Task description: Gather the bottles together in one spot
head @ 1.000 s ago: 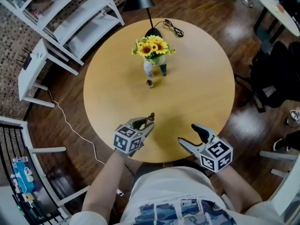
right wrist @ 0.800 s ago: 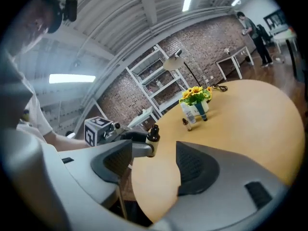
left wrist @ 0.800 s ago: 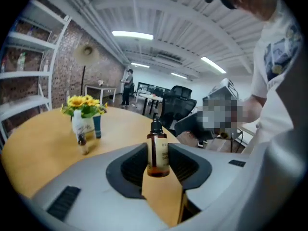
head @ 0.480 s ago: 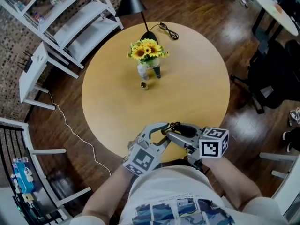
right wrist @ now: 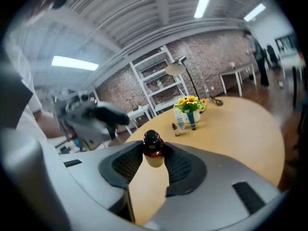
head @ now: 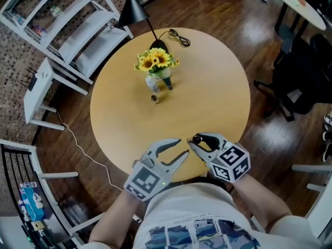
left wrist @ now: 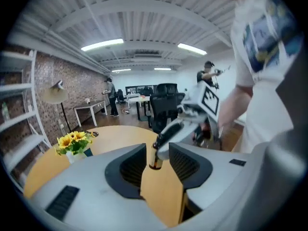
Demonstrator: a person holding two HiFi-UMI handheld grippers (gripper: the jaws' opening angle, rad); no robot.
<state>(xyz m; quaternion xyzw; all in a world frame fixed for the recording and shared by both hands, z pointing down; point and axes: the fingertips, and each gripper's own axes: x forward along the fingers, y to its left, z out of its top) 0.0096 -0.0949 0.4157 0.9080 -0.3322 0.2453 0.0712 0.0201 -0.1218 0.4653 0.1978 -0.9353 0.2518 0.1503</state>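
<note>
A small amber bottle with a black cap [right wrist: 153,150] hangs over the near edge of the round wooden table [head: 212,87]. My right gripper [head: 198,140] is shut on it, having just closed. My left gripper [head: 177,150] stands open just left of it. In the left gripper view the amber bottle [left wrist: 155,157] shows in the gap at the jaw tips, and the pads do not press on it. By the sunflower vase [head: 154,66] at the far side stand a clear bottle [right wrist: 180,120], a teal bottle [right wrist: 192,121] and a tiny brown bottle [head: 154,98].
A black floor lamp [head: 132,12] and its cord [head: 179,35] reach over the table's far edge. White shelving [head: 67,22] stands at the back left and a black office chair [head: 295,82] at the right. Wood floor surrounds the table.
A second ago the left gripper held the amber bottle. It rose and swung toward the right gripper, which shut on the bottle. The left jaws have let go.
</note>
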